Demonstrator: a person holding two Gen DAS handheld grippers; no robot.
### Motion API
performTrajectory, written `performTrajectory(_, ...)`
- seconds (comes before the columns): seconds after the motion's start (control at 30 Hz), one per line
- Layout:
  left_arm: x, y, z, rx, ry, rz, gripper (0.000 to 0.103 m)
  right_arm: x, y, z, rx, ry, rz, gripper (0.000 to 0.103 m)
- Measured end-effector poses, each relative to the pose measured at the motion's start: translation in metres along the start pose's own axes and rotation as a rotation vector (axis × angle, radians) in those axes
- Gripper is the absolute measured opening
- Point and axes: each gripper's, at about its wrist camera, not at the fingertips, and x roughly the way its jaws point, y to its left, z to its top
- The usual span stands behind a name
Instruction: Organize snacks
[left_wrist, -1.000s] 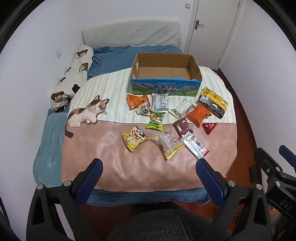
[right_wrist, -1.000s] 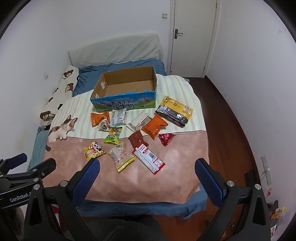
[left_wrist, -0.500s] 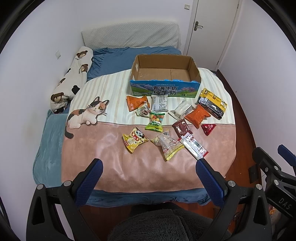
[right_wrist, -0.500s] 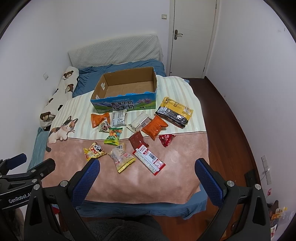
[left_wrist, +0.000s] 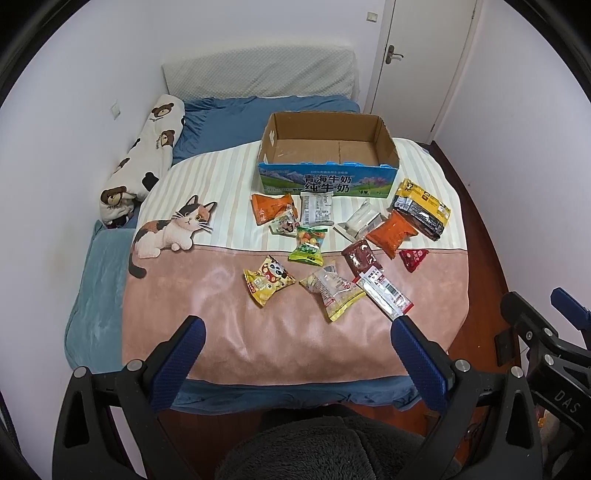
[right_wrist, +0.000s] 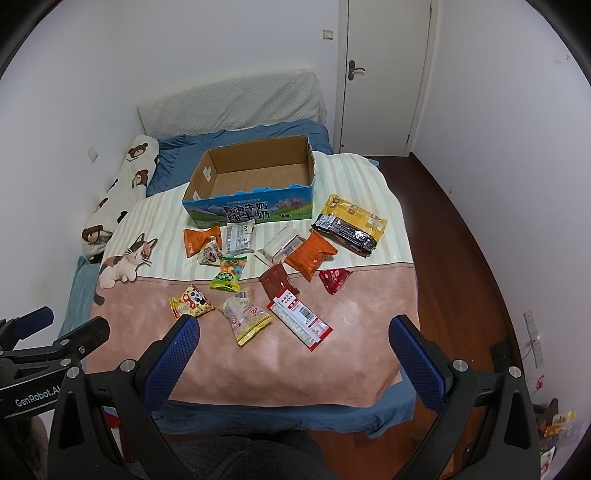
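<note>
While both sets of tongs hang over the near end of the bed, they stand wide open and hold nothing. The left tongs (left_wrist: 295, 341) and the right tongs (right_wrist: 294, 338) have come a tiny bit closer to the bed than a second ago, so the snacks look a little lower in each view. Nothing on the bed has moved.

Closest to the tongs lie a yellow panda bag (left_wrist: 268, 280), a clear bag with a yellow edge (left_wrist: 332, 292) and a long red and white pack (right_wrist: 299, 319). The long pack lies partly on a dark brown pack (right_wrist: 275, 282). Just beyond is a green candy bag (right_wrist: 228, 272) and a small red triangle pack (right_wrist: 334, 279). Farther back are two orange bags (left_wrist: 271, 208) (left_wrist: 393, 233), a gray and white pack (left_wrist: 316, 208), a clear white pack (left_wrist: 360, 222) and a big yellow and black bag (left_wrist: 421, 208).

Behind them all sits the open cardboard box (right_wrist: 255, 184), brown inside, blue with Chinese words on the front. No snack is in it. All of this rests on a blanket (left_wrist: 229, 317) with a cat picture (left_wrist: 173, 230). A bear pillow (left_wrist: 147, 151) lies along the left wall.
</note>
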Motion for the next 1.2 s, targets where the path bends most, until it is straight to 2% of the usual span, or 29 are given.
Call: performTrajectory(1.2, -0.0051, -0.0009, 0.0017, 0.000, -0.008, -0.022, 0.103, -0.0098, -0.0070, 0.0018, 0.011, -0.025, 0.008, 0.103)
